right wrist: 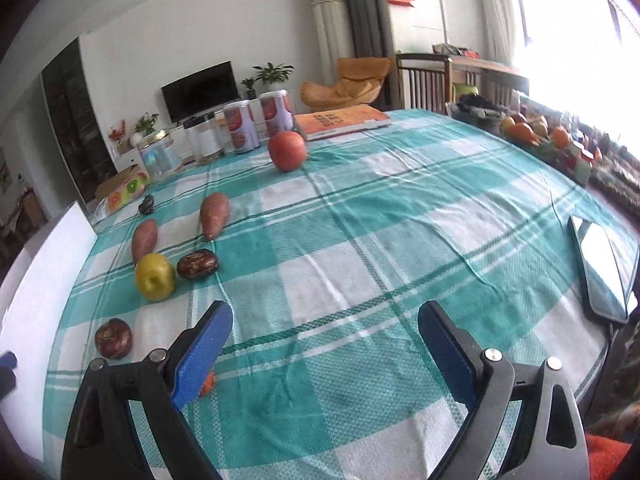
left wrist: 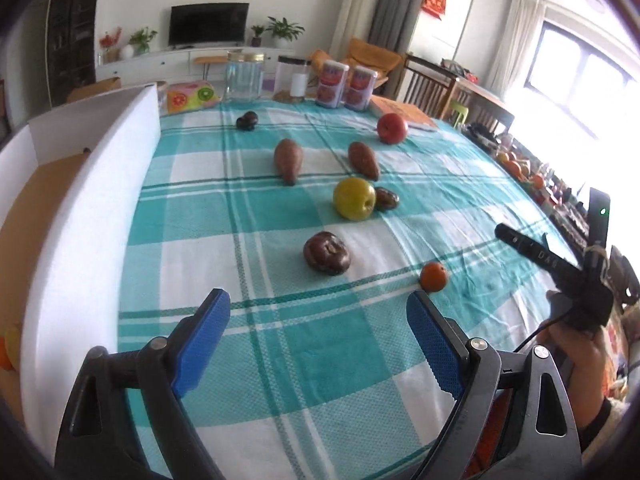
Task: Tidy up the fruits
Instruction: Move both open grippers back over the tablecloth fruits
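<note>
Fruits lie loose on a teal checked tablecloth. In the left wrist view I see a dark purple fruit, a yellow-green apple, a small brown fruit beside it, two sweet potatoes, a red apple, a small dark fruit and a small orange. My left gripper is open and empty, just short of the dark purple fruit. My right gripper is open and empty over the cloth; the orange peeks out behind its left finger.
A white cardboard box stands along the table's left side. Jars, two cans and an orange book line the far edge. A phone lies at the right edge. More fruit sits beyond the table at right.
</note>
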{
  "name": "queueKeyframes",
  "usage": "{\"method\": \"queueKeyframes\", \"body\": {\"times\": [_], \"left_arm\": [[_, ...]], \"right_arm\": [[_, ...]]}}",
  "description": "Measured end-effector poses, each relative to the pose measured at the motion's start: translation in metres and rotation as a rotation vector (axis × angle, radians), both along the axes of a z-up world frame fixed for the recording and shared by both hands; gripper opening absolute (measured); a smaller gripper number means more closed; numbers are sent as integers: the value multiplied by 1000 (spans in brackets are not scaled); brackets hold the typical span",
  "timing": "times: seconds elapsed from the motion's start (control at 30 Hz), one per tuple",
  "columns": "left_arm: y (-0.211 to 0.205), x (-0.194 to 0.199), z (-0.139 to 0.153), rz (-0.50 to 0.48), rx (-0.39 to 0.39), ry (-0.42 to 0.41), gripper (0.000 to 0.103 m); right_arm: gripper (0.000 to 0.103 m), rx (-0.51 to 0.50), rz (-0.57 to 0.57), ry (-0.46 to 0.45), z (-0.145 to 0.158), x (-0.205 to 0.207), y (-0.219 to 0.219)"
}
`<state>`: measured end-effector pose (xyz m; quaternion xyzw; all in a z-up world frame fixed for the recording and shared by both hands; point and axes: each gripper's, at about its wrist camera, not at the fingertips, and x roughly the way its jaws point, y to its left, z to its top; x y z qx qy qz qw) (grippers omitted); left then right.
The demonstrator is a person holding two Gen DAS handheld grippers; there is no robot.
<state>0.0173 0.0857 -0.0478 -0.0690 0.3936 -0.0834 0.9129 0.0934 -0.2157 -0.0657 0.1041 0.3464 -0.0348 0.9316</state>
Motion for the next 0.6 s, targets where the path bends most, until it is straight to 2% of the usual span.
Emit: {"method": "queueKeyframes", "body": {"times": [0.2, 0.37, 0.6], "left_arm": [[-10, 27, -38, 49, 105, 47, 91], [-10, 37, -58, 63, 131, 86, 91], [-13, 39, -68, 64, 167, 108, 92]], "right_arm": [[94, -37, -59, 94, -19, 4, -5], [94, -27, -92, 105, -27, 4, -14], [94, -31, -100, 127, -29, 7, -14]]}}
